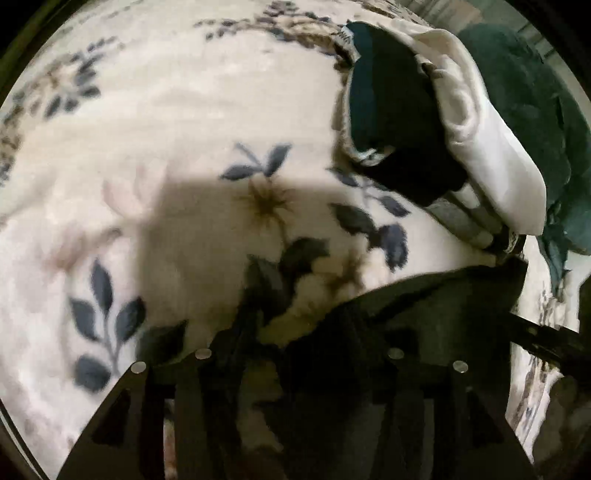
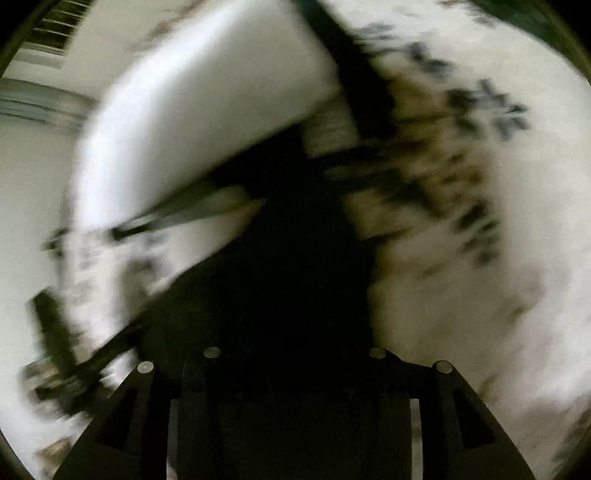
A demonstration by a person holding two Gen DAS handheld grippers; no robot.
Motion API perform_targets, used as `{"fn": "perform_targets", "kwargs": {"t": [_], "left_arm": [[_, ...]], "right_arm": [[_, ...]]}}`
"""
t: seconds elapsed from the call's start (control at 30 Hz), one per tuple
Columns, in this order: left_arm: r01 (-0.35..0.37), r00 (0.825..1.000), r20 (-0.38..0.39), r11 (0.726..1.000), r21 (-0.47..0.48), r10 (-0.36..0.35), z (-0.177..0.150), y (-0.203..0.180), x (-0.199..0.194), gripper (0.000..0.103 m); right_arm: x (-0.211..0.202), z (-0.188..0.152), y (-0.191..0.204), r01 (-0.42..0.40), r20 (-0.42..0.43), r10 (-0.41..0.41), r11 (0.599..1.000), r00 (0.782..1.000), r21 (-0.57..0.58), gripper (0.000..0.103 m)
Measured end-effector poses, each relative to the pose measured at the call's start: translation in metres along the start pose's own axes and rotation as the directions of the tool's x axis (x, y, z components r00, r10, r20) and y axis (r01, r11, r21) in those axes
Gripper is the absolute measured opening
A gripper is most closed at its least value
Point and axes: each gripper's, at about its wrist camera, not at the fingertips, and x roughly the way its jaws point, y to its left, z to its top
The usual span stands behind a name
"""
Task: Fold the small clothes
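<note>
In the left wrist view a dark garment [image 1: 424, 306] lies across my left gripper [image 1: 295, 354], whose fingers look shut on its edge over the floral blanket [image 1: 166, 129]. A stack of folded clothes [image 1: 424, 122] sits at the upper right: a dark piece, a white piece and striped pieces. The right wrist view is heavily blurred. There the dark garment [image 2: 280, 277] fills the middle and covers my right gripper [image 2: 295, 354], which looks shut on it. A white folded piece [image 2: 192, 122] shows at the upper left.
A dark green cloth [image 1: 535, 129] lies behind the stack at the far right. The floral blanket [image 2: 480, 258] covers the whole surface. A pale wall and a vent [image 2: 55, 33] show at the upper left of the right wrist view.
</note>
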Motion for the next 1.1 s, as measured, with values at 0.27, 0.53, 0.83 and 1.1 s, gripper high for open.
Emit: {"fn": "perform_targets", "kwargs": {"t": [0.27,0.53,0.83,1.1], "left_arm": [[0.102,0.992,0.076,0.994,-0.046,-0.098,-0.019,0.009,-0.067,0.046],[0.229,0.973,0.019,0.967,-0.107,-0.229,-0.154,-0.001,-0.144,0.062],[0.127,0.963,-0.196,0.953,-0.273,-0.185,-0.395,0.007,-0.167,0.062],[0.036,0.954,-0.287,0.982,-0.187,-0.090,-0.460,-0.012,-0.127,0.062]], "right_arm": [[-0.039,-0.023,-0.017,-0.065,-0.025,0.067,0.996,0.997,0.066,0.047],[-0.097,-0.176,-0.053,-0.168,-0.163,0.176,0.984,0.971,0.059,0.065],[-0.094,-0.397,-0.148,-0.135,-0.351,0.188,0.976,0.917,0.171,0.065],[-0.046,-0.492,-0.168,-0.096,-0.428,0.160,0.981,0.889,0.166,0.065]]}}
